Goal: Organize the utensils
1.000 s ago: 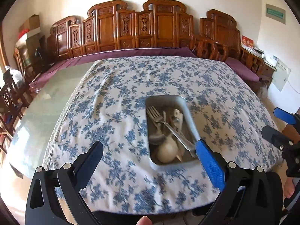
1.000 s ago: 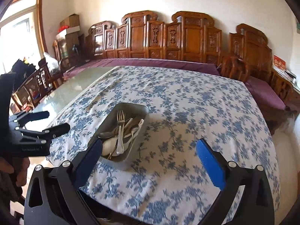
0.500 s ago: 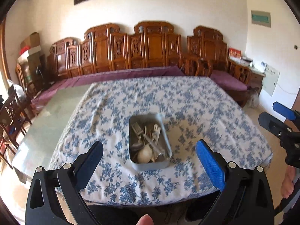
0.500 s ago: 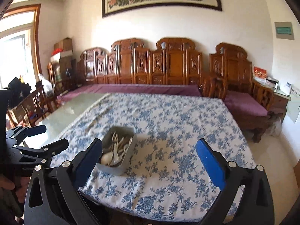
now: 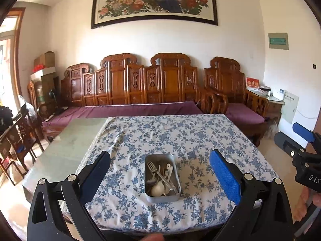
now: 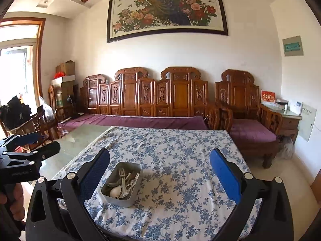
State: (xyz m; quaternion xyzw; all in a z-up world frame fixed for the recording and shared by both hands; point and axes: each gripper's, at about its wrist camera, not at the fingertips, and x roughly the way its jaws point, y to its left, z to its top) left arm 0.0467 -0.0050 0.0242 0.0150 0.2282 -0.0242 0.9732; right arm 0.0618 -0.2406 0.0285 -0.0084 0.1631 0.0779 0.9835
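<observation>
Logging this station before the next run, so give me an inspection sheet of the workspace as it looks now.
Surface: table with a glass top, mostly under a blue floral cloth.
Job's things: metal tin near the front edge, holding a fork, spoons and other utensils in a loose pile.
Clutter: nothing seen on the cloth.
Grippers: left gripper and right gripper both open, empty, held off the table.
Cables: nothing seen.
Surroundings: carved wooden bench with purple cushions, painting, boxes at left.
</observation>
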